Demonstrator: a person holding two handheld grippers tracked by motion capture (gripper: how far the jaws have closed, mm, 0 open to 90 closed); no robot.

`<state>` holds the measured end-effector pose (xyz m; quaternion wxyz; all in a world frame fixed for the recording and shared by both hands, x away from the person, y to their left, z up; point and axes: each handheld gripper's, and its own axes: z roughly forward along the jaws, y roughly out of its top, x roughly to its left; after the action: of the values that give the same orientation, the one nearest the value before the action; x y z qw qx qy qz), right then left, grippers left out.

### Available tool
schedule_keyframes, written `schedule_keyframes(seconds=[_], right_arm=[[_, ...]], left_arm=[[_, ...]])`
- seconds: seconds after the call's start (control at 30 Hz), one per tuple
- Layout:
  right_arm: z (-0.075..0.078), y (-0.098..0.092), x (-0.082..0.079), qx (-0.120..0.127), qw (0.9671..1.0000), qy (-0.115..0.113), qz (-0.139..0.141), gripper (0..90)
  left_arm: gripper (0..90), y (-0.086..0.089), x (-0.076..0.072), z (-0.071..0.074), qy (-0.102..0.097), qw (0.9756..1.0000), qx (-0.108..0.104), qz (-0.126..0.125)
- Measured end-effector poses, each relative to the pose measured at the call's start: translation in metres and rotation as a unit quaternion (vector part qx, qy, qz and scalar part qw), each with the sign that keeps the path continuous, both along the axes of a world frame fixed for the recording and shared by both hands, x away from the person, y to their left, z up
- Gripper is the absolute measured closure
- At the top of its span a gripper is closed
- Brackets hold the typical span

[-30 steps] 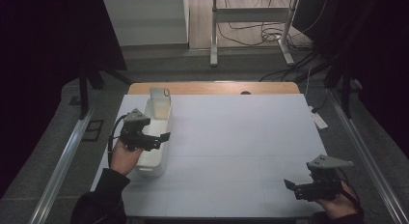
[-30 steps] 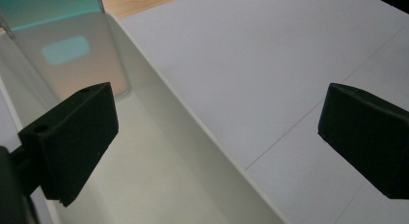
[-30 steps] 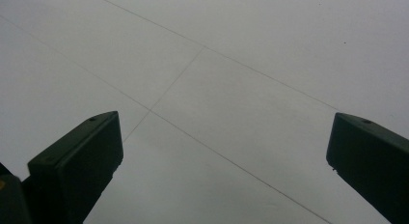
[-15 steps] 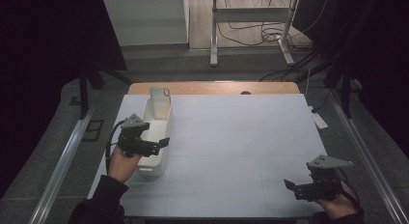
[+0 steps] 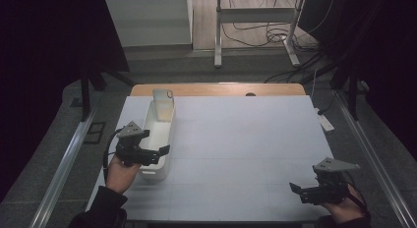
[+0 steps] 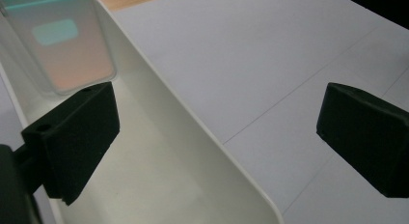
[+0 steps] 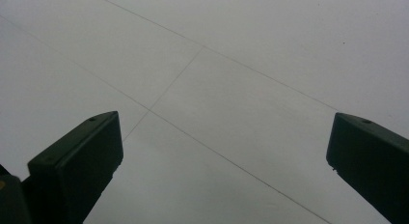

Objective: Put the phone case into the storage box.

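Straddling the near right wall of the long white bin [image 6: 159, 151] at the table's [image 5: 246, 139] left edge, my left tool [image 5: 156, 154] stands released and should close squarely; my right tool [image 5: 301, 189] idles released.

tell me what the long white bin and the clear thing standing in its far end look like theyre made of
The white bin looks like moulded plastic: thin, smooth, slightly glossy walls with a rounded rim. The clear piece at its far end looks like translucent plastic or acrylic with rounded corners and a faint teal-pink sheen; whether it is glass cannot be told.
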<state>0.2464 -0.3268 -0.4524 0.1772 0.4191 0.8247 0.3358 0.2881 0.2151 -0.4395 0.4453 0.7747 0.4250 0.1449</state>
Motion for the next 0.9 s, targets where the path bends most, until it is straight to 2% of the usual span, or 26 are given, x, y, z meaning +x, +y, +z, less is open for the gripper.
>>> schedule_keyframes(seconds=[0.9], right_arm=[[0.0, 0.001, 0.0, -0.004, 1.0, 0.0, 0.0, 0.0]], left_arm=[[1.6, 0.012, -0.03, -0.004, 0.0, 0.9999, 0.003, 0.011]])
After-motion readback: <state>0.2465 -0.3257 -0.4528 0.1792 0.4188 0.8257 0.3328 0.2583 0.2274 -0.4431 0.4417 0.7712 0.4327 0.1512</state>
